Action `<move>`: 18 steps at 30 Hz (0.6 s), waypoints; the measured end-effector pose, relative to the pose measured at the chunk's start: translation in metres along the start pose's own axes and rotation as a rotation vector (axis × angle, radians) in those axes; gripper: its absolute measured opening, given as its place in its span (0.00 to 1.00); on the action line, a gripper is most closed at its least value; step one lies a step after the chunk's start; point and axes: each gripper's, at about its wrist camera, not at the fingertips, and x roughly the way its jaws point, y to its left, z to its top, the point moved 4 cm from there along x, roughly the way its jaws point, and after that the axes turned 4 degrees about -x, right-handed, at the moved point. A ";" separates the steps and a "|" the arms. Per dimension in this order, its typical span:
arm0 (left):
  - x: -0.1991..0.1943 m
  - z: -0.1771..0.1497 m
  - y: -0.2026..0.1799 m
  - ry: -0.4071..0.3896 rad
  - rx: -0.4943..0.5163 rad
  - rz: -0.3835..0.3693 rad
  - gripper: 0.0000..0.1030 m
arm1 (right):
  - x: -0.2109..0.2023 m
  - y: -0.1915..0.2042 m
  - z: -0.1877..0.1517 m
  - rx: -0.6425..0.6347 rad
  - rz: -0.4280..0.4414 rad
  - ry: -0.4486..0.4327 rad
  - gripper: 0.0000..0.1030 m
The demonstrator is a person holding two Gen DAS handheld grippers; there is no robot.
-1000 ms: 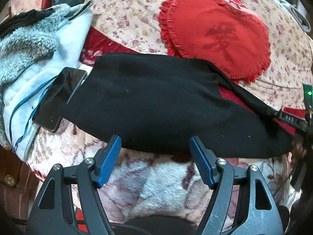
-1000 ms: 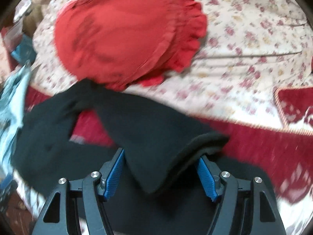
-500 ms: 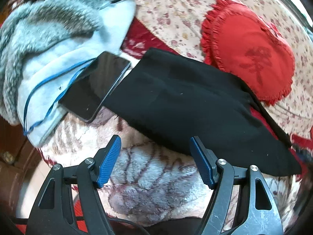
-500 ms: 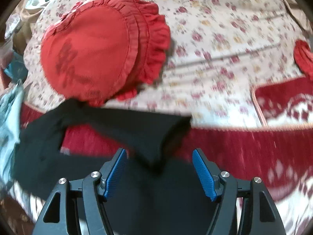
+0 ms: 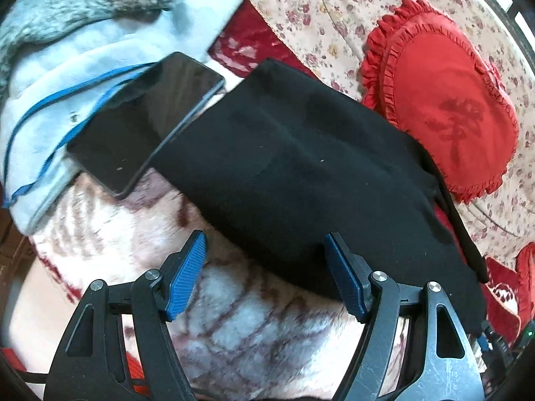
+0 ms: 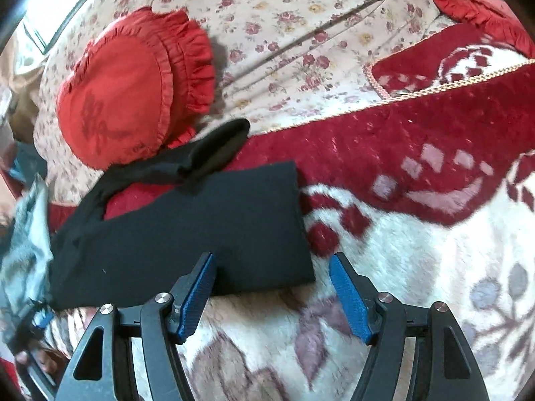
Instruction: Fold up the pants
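The black pants (image 5: 301, 173) lie folded flat on the patterned blanket (image 5: 234, 327). In the right wrist view the pants (image 6: 187, 234) form a dark rectangle, with one loose leg end (image 6: 217, 143) lying bunched at the far edge by the red pillow. My left gripper (image 5: 264, 267) is open and empty, just short of the pants' near edge. My right gripper (image 6: 272, 284) is open and empty, over the pants' near right corner.
A black phone (image 5: 143, 120) lies against the pants' left end, on a light blue and grey fleece garment (image 5: 67, 40). A red heart-shaped pillow (image 5: 444, 100) sits beyond the pants on the floral sheet (image 6: 301, 16). A red-and-white blanket (image 6: 418, 153) spreads to the right.
My right gripper let go of the pant leg it carried, and the leg now lies on the bed. Both grippers have drawn back from the pants. The left view swung left.
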 end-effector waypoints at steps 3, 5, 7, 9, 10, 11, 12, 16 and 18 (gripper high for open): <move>0.005 0.006 -0.005 -0.004 0.000 0.009 0.71 | 0.002 0.003 0.009 0.024 0.046 -0.018 0.67; 0.006 0.009 -0.010 -0.001 0.004 -0.013 0.70 | 0.009 0.011 0.013 0.022 0.121 -0.005 0.65; 0.011 0.010 -0.014 0.022 0.007 -0.028 0.34 | 0.017 0.018 0.013 -0.017 0.107 0.011 0.50; 0.012 0.009 -0.016 0.043 0.008 -0.040 0.21 | 0.022 0.023 0.014 -0.040 0.110 -0.018 0.32; 0.008 0.009 -0.017 0.031 0.018 -0.032 0.14 | 0.022 0.024 0.014 -0.033 0.128 -0.028 0.25; 0.004 0.009 -0.018 0.024 0.027 -0.031 0.14 | 0.020 0.024 0.014 -0.021 0.154 -0.033 0.20; -0.002 0.010 -0.019 0.017 0.034 -0.039 0.12 | 0.017 0.024 0.014 -0.012 0.169 -0.042 0.19; -0.031 0.015 -0.021 -0.001 0.042 -0.096 0.10 | -0.017 0.025 0.018 -0.020 0.200 -0.112 0.14; -0.050 0.016 -0.023 -0.023 0.057 -0.124 0.10 | -0.041 0.027 0.019 -0.040 0.204 -0.145 0.13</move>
